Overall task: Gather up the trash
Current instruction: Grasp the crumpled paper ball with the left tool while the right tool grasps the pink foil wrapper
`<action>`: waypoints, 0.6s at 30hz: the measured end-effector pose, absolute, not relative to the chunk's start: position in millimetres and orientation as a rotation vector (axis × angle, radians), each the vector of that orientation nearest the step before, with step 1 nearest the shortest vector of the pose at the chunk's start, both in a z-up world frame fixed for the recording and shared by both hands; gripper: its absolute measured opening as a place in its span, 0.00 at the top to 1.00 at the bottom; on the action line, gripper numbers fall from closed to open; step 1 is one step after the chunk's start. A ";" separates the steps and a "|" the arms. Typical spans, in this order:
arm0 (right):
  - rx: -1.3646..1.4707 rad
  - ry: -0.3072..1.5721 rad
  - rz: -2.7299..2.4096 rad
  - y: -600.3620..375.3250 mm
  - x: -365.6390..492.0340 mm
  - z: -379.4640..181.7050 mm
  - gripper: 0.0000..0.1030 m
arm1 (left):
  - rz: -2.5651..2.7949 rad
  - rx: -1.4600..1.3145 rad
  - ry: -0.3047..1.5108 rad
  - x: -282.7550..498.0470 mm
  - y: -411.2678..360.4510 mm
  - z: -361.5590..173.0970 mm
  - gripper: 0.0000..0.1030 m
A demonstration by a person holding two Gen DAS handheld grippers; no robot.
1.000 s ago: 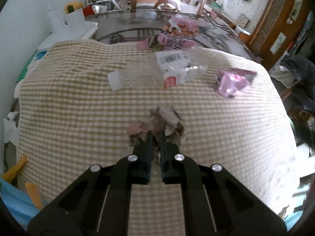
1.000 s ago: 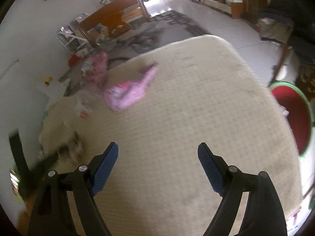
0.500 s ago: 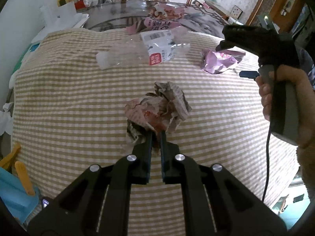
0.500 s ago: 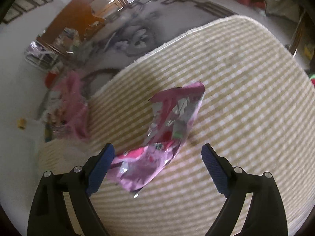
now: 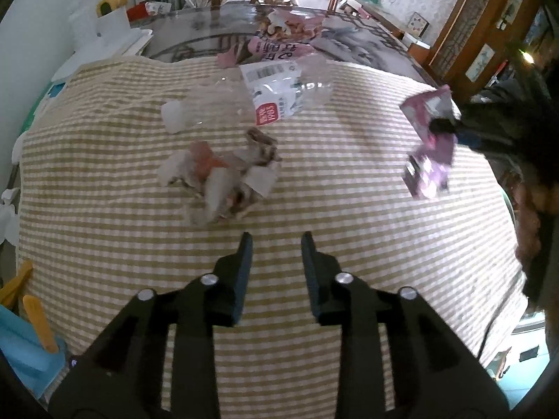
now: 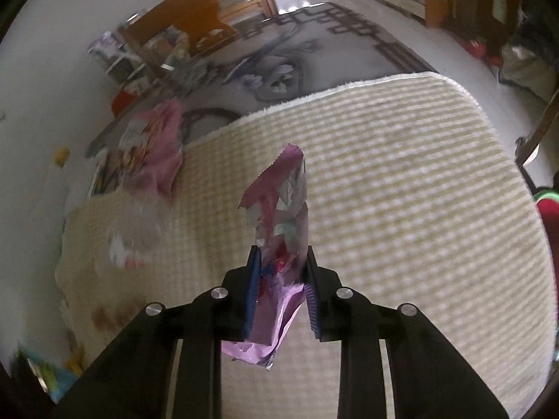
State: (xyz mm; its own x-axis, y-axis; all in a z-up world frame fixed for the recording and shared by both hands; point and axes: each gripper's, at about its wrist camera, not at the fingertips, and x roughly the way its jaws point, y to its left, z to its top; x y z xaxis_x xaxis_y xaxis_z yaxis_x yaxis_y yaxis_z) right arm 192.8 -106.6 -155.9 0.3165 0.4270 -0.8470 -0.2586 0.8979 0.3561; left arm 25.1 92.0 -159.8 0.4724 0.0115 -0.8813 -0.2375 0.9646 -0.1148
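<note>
A crumpled paper wad (image 5: 223, 178) lies on the checked tablecloth (image 5: 104, 188), just ahead of my left gripper (image 5: 276, 241), which is open and empty. A crushed clear plastic bottle (image 5: 258, 101) with a white label lies behind the wad. My right gripper (image 6: 281, 255) is shut on a pink foil wrapper (image 6: 283, 209) and holds it above the cloth; the wrapper also shows in the left wrist view (image 5: 429, 139) at the right. Pink snack bags (image 5: 279, 40) lie at the far edge, and show in the right wrist view (image 6: 150, 150) too.
A glass tabletop (image 5: 195, 31) shows beyond the cloth. A white box (image 5: 108, 31) stands at the far left. Yellow and blue items (image 5: 31, 324) sit at the near left edge. A red bin with a green rim (image 6: 548, 209) stands right of the table.
My left gripper opened and let go of the paper wad, which now lies on the cloth. My right gripper closed on the pink wrapper and lifted it.
</note>
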 end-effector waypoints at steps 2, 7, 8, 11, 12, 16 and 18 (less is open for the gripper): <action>0.150 1.168 0.472 -112.3 181.7 -154.7 0.78 | 0.149 -0.235 1.073 27.5 89.5 -161.0 0.63; 0.019 1.183 0.526 -117.6 140.5 -155.6 0.78 | 0.133 -0.239 1.088 32.8 84.3 -165.8 0.57; -0.002 1.186 0.536 -116.5 134.7 -157.4 0.75 | 0.133 -0.242 1.093 33.8 83.1 -167.2 0.57; -0.042 1.193 0.538 -112.9 119.7 -166.3 0.63 | 0.134 -0.255 1.104 37.6 81.4 -171.1 0.57; -0.047 1.190 0.530 -112.2 116.7 -168.7 0.54 | 0.133 -0.256 1.108 38.8 80.5 -172.0 0.57; 0.012 1.205 0.516 -116.1 105.7 -176.6 0.34 | 0.132 -0.250 1.106 37.8 75.9 -170.7 0.55; 0.041 1.219 0.510 -118.4 103.0 -180.1 0.30 | 0.139 -0.254 1.096 34.8 76.4 -168.3 0.53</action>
State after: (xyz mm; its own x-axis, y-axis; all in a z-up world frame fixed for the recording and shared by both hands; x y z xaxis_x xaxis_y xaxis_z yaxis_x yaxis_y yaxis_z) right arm 103.0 -118.4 -180.1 0.2471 0.3954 -0.8846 -0.3524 0.8871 0.2981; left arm 34.8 76.4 -168.3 0.4524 -0.0141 -0.8917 -0.2360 0.9623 -0.1350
